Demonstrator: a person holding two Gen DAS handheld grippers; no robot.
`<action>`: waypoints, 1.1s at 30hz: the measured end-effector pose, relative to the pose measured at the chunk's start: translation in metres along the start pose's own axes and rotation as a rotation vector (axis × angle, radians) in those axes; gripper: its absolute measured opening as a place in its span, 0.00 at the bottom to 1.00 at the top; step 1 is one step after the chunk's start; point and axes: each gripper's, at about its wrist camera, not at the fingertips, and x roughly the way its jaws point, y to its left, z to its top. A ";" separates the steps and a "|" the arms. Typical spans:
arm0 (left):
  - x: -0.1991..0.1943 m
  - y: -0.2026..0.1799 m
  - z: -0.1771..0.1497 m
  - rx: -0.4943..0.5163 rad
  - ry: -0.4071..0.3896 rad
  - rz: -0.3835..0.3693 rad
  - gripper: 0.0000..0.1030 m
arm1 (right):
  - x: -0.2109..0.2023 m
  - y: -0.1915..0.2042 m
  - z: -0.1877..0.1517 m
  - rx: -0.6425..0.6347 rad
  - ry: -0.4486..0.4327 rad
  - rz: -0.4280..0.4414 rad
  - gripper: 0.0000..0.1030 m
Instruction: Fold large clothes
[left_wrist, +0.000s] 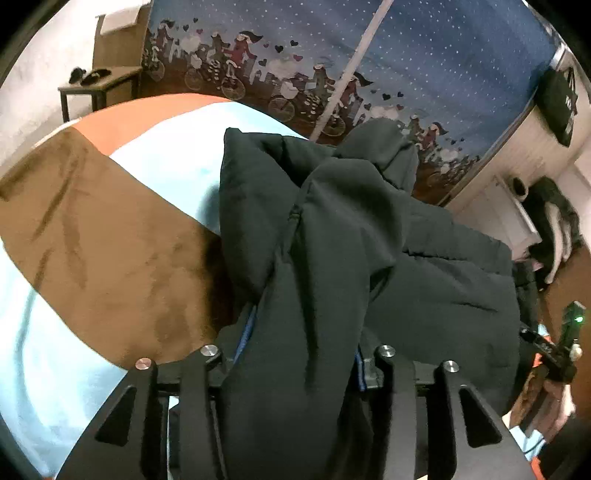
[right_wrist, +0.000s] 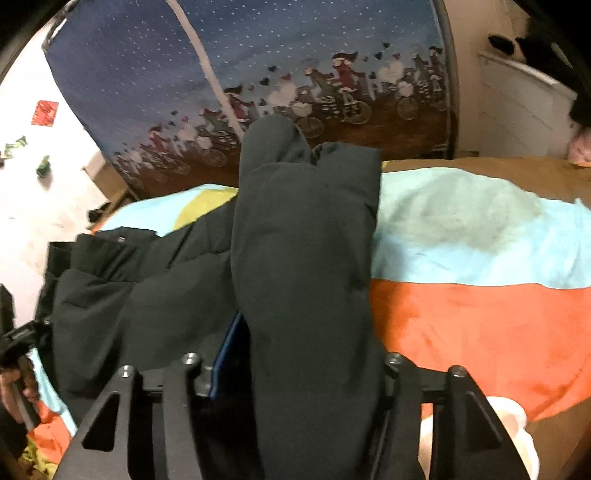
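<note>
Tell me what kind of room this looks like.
Probably a bedroom: a colour-block bedspread covers a bed under the dark padded jacket, with a bicycle-print curtain behind and a small side table.

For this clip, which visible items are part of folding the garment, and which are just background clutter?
Job: dark padded jacket, left gripper, right gripper, striped blanket under the jacket.

Lying about: small side table, patterned wall hanging, red paper on the wall.
</note>
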 end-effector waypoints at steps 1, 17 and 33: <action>-0.002 -0.002 -0.002 0.005 -0.006 0.018 0.41 | -0.004 0.002 -0.003 -0.006 -0.004 -0.014 0.63; -0.101 -0.061 -0.039 0.059 -0.222 0.168 0.82 | -0.091 0.057 -0.019 -0.082 -0.244 -0.026 0.95; -0.151 -0.120 -0.078 0.171 -0.405 0.171 0.91 | -0.154 0.108 -0.043 -0.165 -0.418 0.001 1.00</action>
